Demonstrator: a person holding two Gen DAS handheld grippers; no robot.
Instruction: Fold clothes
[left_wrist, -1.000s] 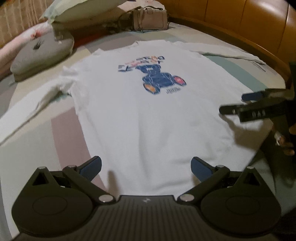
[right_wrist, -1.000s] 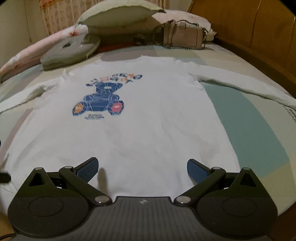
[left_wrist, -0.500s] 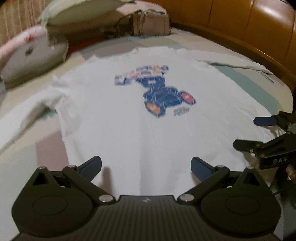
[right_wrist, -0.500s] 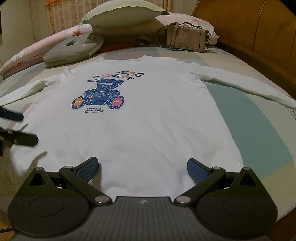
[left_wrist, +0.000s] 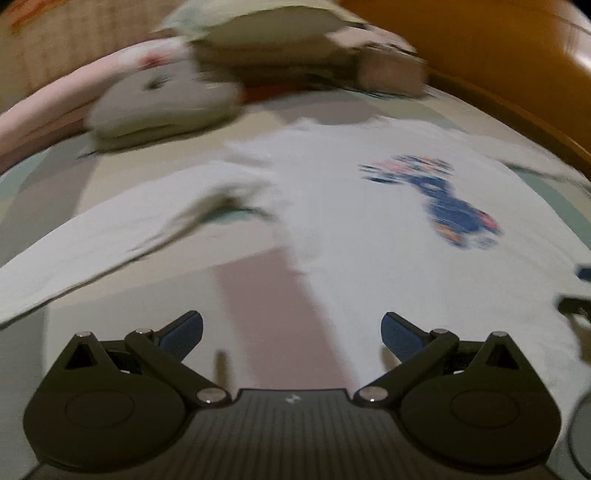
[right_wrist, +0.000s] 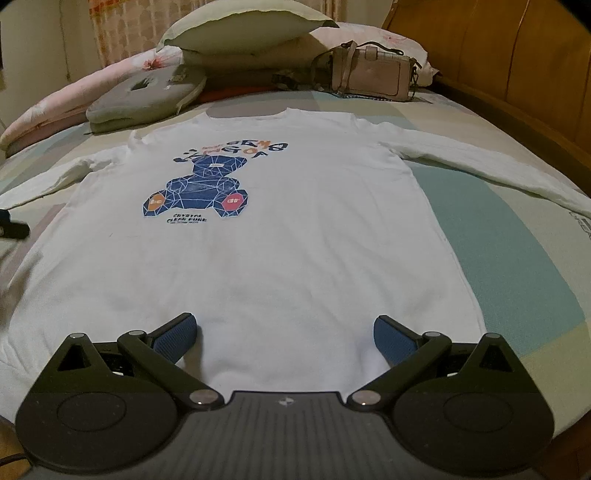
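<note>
White shirt (right_wrist: 280, 236) flat, front up, on striped bed (right_wrist: 491, 236), sleeves spread. Right gripper (right_wrist: 284, 336) wide apart, empty, over shirt's bottom edge. Left gripper (left_wrist: 291, 332) wide apart, empty, over bed by shirt's side edge. Right view sharp: blue bear print (right_wrist: 201, 192), handbag (right_wrist: 373, 72), pillows (right_wrist: 243, 24), grey cushion (right_wrist: 144, 94). Left view blurred: near sleeve (left_wrist: 122, 229), pink stripe underneath.

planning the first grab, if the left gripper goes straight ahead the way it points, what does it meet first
Probably the left gripper meets the pink stripe of the bedsheet first, beside the white shirt edge; blur makes depth unclear.
</note>
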